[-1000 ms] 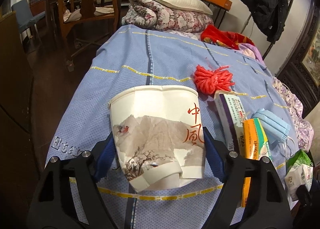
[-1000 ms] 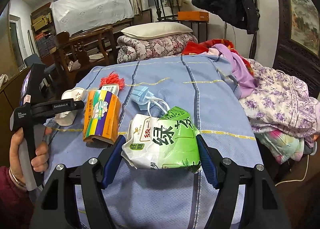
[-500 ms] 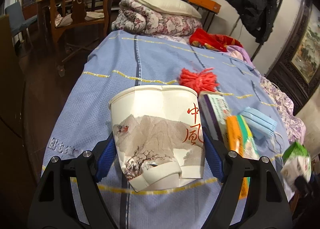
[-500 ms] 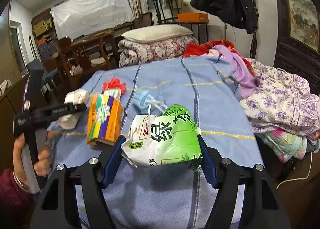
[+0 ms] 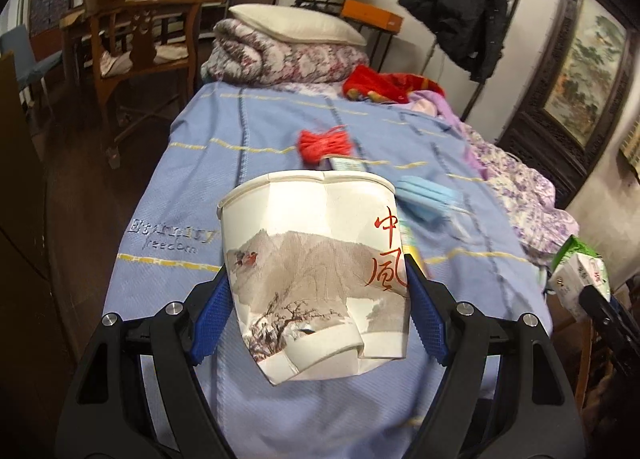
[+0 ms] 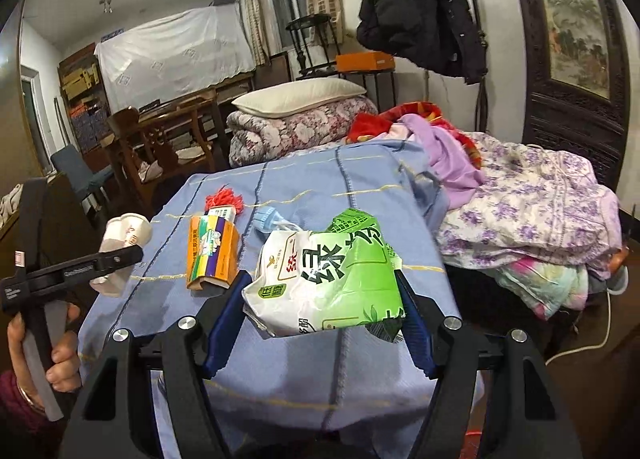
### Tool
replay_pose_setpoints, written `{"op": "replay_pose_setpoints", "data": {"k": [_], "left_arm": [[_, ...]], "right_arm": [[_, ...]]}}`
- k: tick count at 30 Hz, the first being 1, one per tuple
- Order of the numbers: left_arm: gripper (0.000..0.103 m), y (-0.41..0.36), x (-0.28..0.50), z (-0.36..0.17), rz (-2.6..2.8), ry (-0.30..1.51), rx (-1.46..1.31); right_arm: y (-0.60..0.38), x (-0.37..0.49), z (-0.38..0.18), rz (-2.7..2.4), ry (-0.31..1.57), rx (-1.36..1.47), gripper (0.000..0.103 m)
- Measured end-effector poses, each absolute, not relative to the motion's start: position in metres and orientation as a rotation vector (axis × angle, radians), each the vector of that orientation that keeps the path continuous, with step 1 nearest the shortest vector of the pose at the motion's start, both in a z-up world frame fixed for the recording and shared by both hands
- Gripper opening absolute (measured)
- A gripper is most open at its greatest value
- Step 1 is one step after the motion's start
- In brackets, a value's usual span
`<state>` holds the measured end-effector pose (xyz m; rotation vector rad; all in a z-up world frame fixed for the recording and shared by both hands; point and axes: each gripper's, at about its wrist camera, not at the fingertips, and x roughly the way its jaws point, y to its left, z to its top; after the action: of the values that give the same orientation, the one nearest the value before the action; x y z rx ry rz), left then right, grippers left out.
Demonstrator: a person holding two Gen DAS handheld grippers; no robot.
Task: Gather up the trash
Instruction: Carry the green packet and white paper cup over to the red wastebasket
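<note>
Both tongs have risen and drawn back from the bed (image 5: 192, 163) since the earlier frames. Left tongs (image 5: 318, 315) grip a crushed paper cup (image 5: 316, 263); right tongs (image 6: 322, 311) grip a green-and-white packet (image 6: 328, 279). Orange carton (image 6: 212, 255), blue mask (image 6: 268, 219) and red yarn (image 6: 225, 199) lie on the bedspread.

Your left tongs (image 5: 318, 313) pinch a matt, creased paper cup (image 5: 316, 271) between ribbed blue pads; your right tongs (image 6: 320, 323) squeeze a glossy, crinkled plastic bag (image 6: 326, 279). Under both lies the bed's woven cloth blanket (image 5: 260, 147) — soft, dull, finely textured.
</note>
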<state>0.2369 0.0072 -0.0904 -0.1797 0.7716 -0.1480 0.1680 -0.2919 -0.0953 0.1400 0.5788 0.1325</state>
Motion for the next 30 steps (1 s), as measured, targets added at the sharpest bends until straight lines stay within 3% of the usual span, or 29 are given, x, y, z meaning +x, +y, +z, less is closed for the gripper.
{"op": "replay_pose_setpoints", "data": {"k": [30], "left_arm": [[0.076,-0.151,0.103,-0.038,-0.463,0.627,-0.012]], "right_arm": [[-0.407,0.03,-0.07,0.022,0.501,0.196,0.069]]}}
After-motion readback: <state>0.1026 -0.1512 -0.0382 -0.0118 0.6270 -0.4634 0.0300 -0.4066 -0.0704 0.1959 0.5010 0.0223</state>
